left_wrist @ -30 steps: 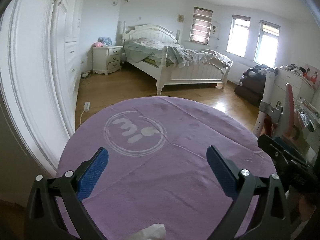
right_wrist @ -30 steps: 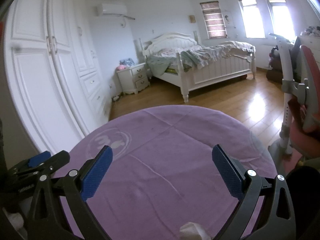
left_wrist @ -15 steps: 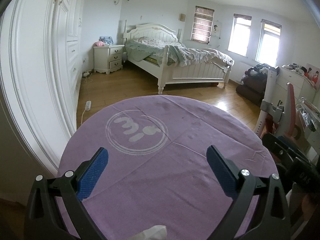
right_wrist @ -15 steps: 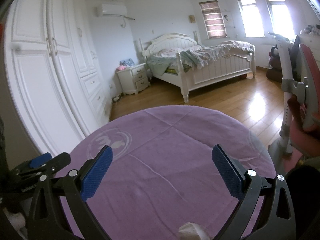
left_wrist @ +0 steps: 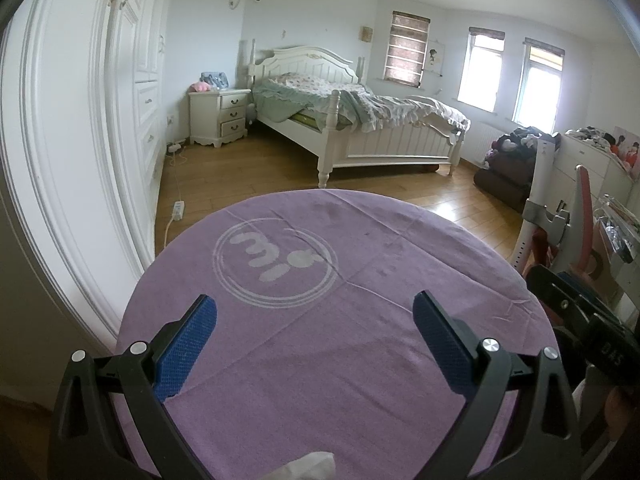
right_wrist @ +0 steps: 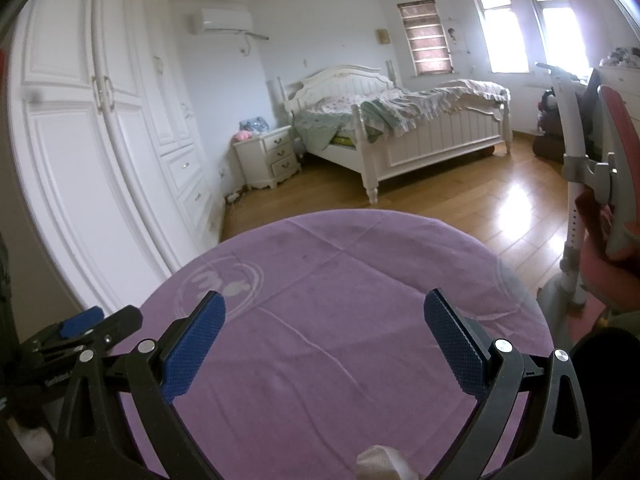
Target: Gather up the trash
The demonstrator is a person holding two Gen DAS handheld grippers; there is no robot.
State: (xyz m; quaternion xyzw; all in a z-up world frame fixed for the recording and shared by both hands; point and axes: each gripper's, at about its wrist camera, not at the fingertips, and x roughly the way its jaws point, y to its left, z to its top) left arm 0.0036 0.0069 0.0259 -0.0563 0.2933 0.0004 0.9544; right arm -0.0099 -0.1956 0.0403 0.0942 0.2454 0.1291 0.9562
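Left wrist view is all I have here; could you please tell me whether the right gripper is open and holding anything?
Observer: The right gripper is open, its blue pads wide apart above the purple tablecloth, with nothing between them.
Operator: Thank you. Is any trash close to it?
Observer: Yes, a crumpled white tissue shows at the bottom edge of the right wrist view, down by the base of the fingers, well behind the pads.
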